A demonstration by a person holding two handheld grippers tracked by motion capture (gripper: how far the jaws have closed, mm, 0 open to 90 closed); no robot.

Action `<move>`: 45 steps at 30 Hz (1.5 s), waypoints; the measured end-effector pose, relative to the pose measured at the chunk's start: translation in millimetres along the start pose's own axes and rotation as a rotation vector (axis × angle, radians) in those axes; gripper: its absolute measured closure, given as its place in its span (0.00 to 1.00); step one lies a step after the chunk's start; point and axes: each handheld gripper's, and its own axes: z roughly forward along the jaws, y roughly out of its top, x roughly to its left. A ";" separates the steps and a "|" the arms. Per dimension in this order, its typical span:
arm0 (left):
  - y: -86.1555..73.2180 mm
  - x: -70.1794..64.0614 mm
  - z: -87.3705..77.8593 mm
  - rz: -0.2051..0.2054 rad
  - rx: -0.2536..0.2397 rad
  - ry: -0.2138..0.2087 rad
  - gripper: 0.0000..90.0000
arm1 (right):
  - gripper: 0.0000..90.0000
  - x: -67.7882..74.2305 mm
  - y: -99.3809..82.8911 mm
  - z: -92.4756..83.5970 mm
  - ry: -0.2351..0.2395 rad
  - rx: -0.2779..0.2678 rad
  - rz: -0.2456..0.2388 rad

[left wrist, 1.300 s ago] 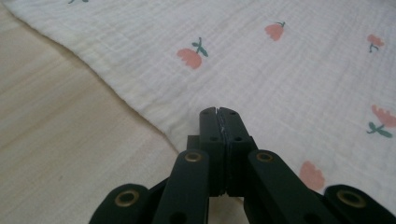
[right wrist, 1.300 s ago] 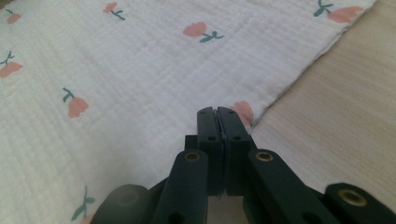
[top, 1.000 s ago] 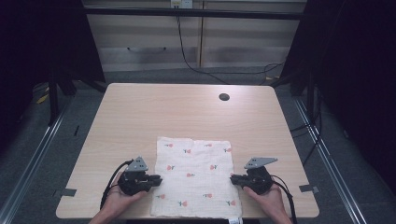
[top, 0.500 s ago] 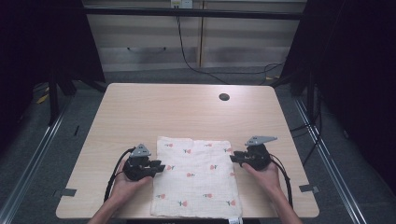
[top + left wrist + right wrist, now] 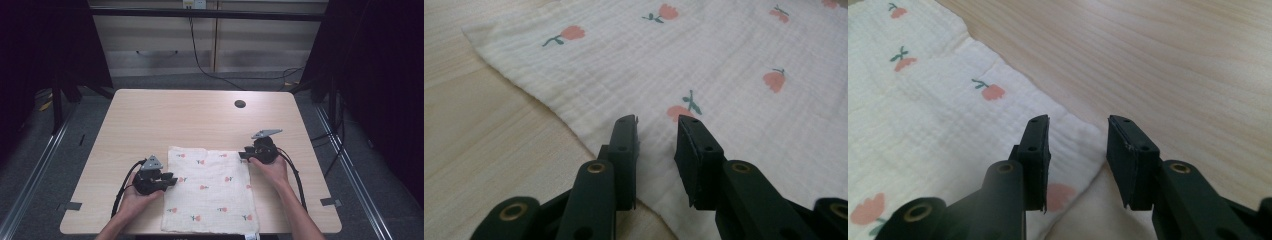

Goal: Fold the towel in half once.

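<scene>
My left gripper (image 5: 170,180) has its fingers (image 5: 625,150) parted over the left edge of the flowered cloth (image 5: 210,190); my right gripper (image 5: 243,154) gapes at its far right corner. The cloth lies flat on the table (image 5: 165,120), near me.

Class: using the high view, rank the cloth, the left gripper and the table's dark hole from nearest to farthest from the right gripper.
1. Cloth: its far right corner lies at the right gripper.
2. Left gripper: across the cloth, at its left edge.
3. Hole: far side of the table, no closer than the left gripper.
</scene>
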 end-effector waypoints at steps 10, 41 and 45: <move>-0.7 -0.1 0.0 -0.010 -0.005 -0.002 0.78 | 0.87 -1.3 0.6 8.9 0.006 0.019 -0.004; 34.2 65.9 -1.3 -0.146 -0.110 0.081 0.66 | 0.96 -6.9 -0.8 -13.5 0.035 -0.056 0.047; 46.5 77.7 16.7 -0.161 -0.076 0.078 0.66 | 0.96 -5.8 -3.7 -10.5 0.045 -0.062 0.055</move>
